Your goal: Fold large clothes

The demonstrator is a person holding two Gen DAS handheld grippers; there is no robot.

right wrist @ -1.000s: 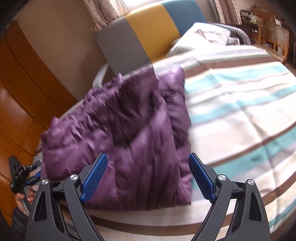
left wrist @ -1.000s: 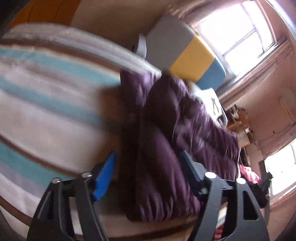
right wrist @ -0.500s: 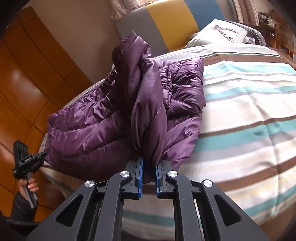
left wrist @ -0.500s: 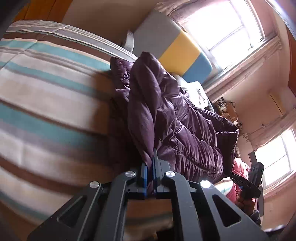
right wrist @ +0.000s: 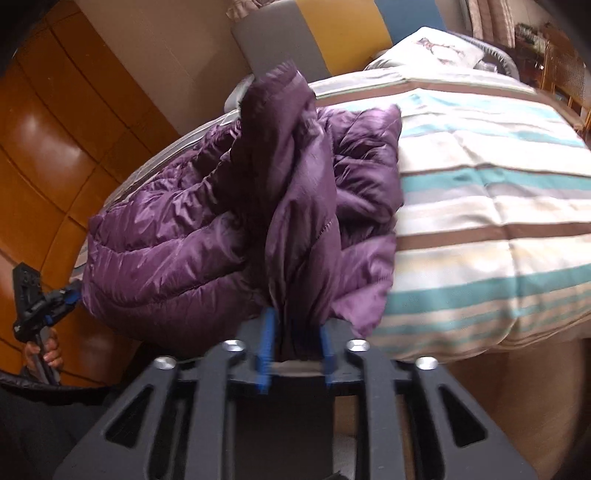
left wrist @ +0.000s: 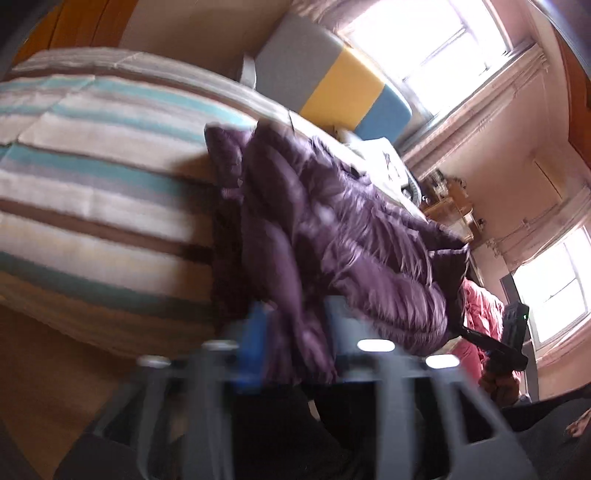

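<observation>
**A:** You're at a bed (right wrist: pixel 491 206) with a striped cover in teal, brown and cream, a grey, yellow and blue headboard (right wrist: pixel 325 33) at the far end and bright windows beyond it. The purple puffer jacket (right wrist: pixel 207 229) lies bunched along the near edge of that cover, and you have an end of it in front of each tool.

**B:** What are my grippers doing with it?

**A:** Your right gripper (right wrist: pixel 297 345) has a gathered fold of jacket between its blue pads (right wrist: pixel 266 341), and the jaws are opening, roughly half apart. Your left gripper (left wrist: pixel 291 339) is blurred, but its jaws are also opening, with a hanging strip of the jacket (left wrist: pixel 332 229) between them. I'd judge neither is pinching firmly now.

**B:** So which step is this?

**A:** It looks like you're letting go at the end of a fold or a drag toward the near edge. Next, I'd say, clear both tools of the fabric, then check that the layers lie flat before picking new corners; puffy nylon tends to spring back open.
</observation>
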